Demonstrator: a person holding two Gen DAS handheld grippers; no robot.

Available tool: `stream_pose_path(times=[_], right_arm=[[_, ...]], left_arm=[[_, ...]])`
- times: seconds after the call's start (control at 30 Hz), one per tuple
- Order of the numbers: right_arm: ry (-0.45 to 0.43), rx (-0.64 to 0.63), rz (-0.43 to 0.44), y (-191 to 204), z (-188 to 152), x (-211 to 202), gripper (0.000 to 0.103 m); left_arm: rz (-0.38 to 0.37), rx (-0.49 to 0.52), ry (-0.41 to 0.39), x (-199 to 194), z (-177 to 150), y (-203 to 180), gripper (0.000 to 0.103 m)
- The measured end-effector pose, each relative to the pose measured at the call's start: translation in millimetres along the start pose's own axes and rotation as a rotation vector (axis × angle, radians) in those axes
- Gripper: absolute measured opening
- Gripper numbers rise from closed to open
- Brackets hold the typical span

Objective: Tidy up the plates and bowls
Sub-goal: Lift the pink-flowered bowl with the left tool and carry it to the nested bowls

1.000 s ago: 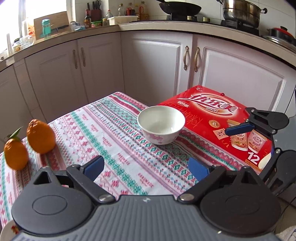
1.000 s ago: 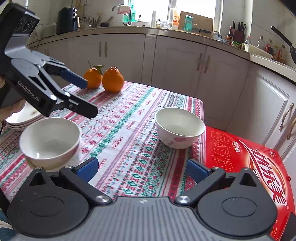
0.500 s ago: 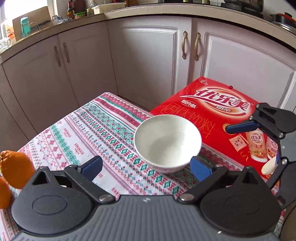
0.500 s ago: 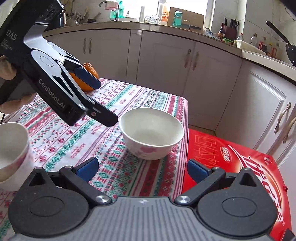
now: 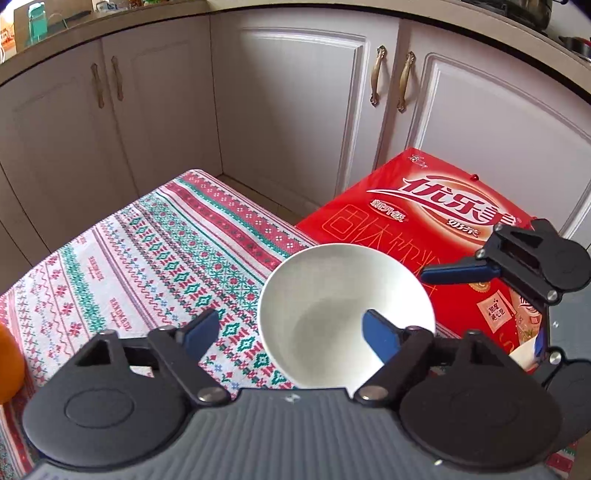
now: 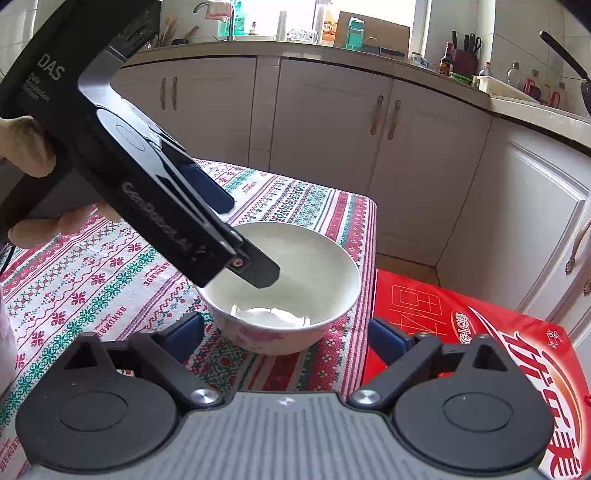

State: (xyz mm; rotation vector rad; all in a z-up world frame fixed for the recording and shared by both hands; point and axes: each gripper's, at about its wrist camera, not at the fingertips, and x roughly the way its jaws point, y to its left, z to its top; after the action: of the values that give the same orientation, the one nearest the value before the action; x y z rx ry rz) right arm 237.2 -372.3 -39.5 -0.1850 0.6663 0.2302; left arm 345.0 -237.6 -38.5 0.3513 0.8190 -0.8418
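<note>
Kitchen tablecloth (image 5: pixel 147 266) | your left gripper (image 5: pixel 291 330) just narrowed over bowl (image 5: pixel 332 295) rim, not clamped | right gripper (image 6: pixel 286 334) closing, empty | grab's next

This was a home kitchen. A run of cream panelled cabinets (image 6: pixel 325 125) with brass handles (image 5: pixel 376 80) stood under a curved worktop (image 6: pixel 369 55) crowded with a knife block (image 6: pixel 466 59), sauce bottles (image 6: pixel 446 62), a teal water bottle (image 6: pixel 354 34) and a sink tap (image 6: pixel 201 6) by a bright window. In front stood a small table under a red, green and white patterned tablecloth (image 5: pixel 129 266), beside a red printed drinks carton (image 5: pixel 436 210).
</note>
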Motion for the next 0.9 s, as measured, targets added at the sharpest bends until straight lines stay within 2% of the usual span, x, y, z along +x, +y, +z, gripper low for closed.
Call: stream_pose_path(times=[0.13, 0.33, 0.9], right_arm=[[-0.007, -0.003, 0.012, -0.7, 0.3, 1.7, 0.088], [-0.013, -0.014, 0.025, 0.4, -0.2, 0.4, 0.085], [0.004, -0.008, 0.044, -3.0, 2.5, 5.0, 0.081]], left_arm=[[-0.009, -0.005, 0.006, 6.2, 2.7, 0.2, 0.069], [-0.030, -0.004, 0.021, 12.4, 5.4, 0.8, 0.060], [-0.064, 0.011, 0.040, 17.9, 4.9, 0.5, 0.056]])
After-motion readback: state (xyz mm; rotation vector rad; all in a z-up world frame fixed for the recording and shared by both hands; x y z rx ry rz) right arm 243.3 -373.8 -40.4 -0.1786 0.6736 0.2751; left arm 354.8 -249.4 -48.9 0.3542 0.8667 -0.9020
